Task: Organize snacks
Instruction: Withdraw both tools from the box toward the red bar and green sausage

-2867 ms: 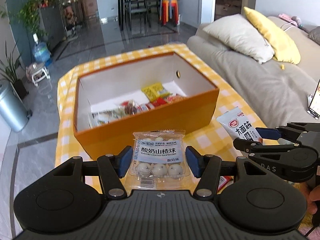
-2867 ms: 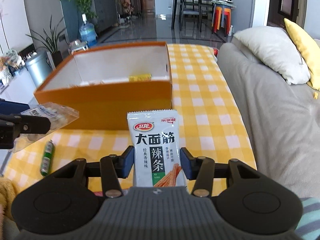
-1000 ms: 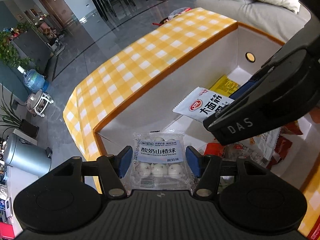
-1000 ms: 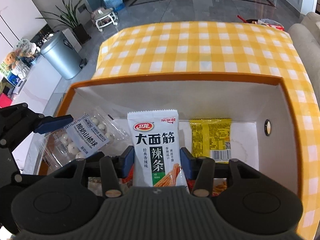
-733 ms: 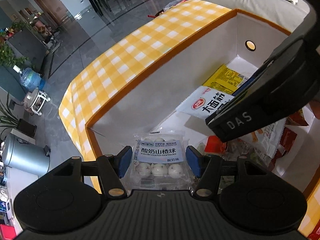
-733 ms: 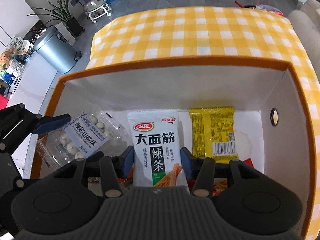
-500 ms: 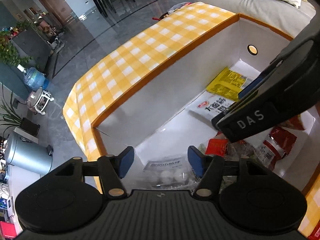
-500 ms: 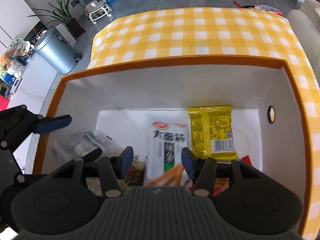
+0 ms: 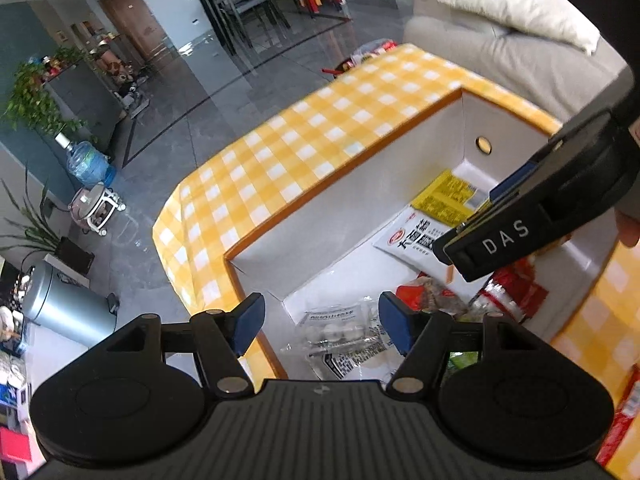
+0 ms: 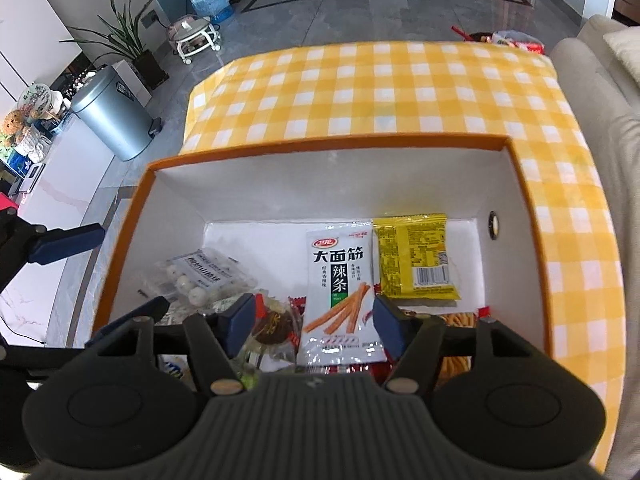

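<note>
Both snack packs lie in the orange box (image 10: 520,184).
Only your right view shows the spicy-strip pack (image 10: 340,276) whole; your left gripper (image 9: 320,320) and right gripper (image 10: 314,322) are opening, empty, above it.

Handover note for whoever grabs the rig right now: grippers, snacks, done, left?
Left gripper: jaws opening, nothing between the pads. Right gripper: jaws opening, empty too.
Clear pack of white yogurt hawthorn balls lies at the left end of the orange cardboard box with white inside. White spicy-strip packet lies flat mid-box, beside the yellow snack packet. More wrapped snacks are piled along the near side.
Done: both carried packs are in the box.
Left: a red packet on the yellow checked tablecloth outside the box; check for others out of view.
</note>
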`<state>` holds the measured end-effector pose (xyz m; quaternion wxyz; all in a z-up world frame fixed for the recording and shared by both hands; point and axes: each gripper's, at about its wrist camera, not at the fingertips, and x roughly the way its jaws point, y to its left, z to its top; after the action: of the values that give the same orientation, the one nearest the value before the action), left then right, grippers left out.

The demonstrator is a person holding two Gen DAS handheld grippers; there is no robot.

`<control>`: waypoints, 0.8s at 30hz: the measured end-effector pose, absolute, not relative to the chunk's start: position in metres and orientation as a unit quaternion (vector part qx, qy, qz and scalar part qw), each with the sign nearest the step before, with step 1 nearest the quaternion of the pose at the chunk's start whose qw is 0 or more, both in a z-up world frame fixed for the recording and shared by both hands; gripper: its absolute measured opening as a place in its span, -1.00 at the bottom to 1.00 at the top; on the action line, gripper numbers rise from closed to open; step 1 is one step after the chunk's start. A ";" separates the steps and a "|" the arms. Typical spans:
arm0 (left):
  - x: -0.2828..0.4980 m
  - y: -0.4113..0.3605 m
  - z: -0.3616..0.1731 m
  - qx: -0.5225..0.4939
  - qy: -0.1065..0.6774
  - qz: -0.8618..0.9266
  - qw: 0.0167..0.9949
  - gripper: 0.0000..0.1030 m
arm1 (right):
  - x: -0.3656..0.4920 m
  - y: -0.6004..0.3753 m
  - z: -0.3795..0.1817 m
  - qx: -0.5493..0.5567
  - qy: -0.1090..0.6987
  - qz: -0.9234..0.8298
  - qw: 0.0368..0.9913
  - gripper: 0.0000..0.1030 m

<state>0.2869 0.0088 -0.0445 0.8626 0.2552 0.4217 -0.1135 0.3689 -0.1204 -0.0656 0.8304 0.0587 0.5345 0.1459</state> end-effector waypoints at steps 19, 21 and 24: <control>0.179 0.024 0.008 0.103 0.367 -0.055 0.923 0.51 | 0.236 -0.155 0.003 0.092 0.431 0.133 0.888 0.34; 0.170 0.027 0.002 0.074 0.379 -0.052 0.921 0.51 | 0.216 -0.162 -0.001 0.112 0.430 0.123 0.887 0.33; 0.154 0.033 -0.007 0.039 0.392 -0.048 0.918 0.51 | 0.192 -0.170 -0.011 0.139 0.439 0.110 0.881 0.34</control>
<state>0.1540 0.0326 -0.0072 0.9179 0.0394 0.3920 -0.0476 0.1919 -0.1701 -0.0106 0.8808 0.1395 0.4390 0.1100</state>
